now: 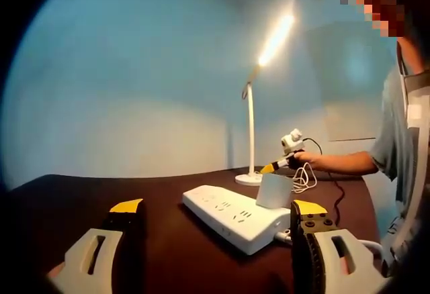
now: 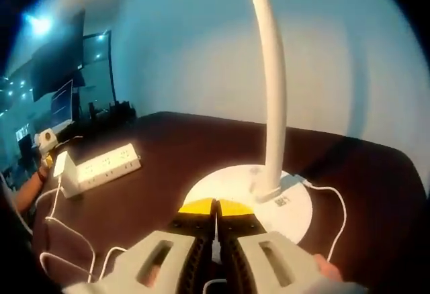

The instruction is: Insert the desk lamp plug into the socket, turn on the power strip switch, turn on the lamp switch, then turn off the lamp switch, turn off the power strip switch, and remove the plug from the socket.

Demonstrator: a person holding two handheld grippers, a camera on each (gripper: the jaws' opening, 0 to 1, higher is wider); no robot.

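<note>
The white desk lamp is lit, its head [image 1: 275, 39] glowing above the stem [image 1: 252, 133] and round base [image 1: 250, 178]. A white power strip [image 1: 232, 217] lies on the dark table with the lamp's white plug block [image 1: 273, 190] seated in it. My left gripper [image 1: 218, 208] is open, its yellow-tipped jaws wide apart in front of the strip. My right gripper [image 2: 215, 207] is shut, its tips at the near edge of the lamp base [image 2: 282, 203], beside the stem [image 2: 272, 86]. From the left gripper view, the right gripper [image 1: 269, 168] sits by the base.
The lamp's white cable [image 2: 64, 233] loops from the plug block [image 2: 65, 166] on the strip [image 2: 107, 162] across the dark table [image 2: 154, 139]. A person's arm [image 1: 342, 163] reaches in from the right. Dark monitors [image 2: 60, 59] stand far behind. A pale wall [image 1: 134, 92] backs the table.
</note>
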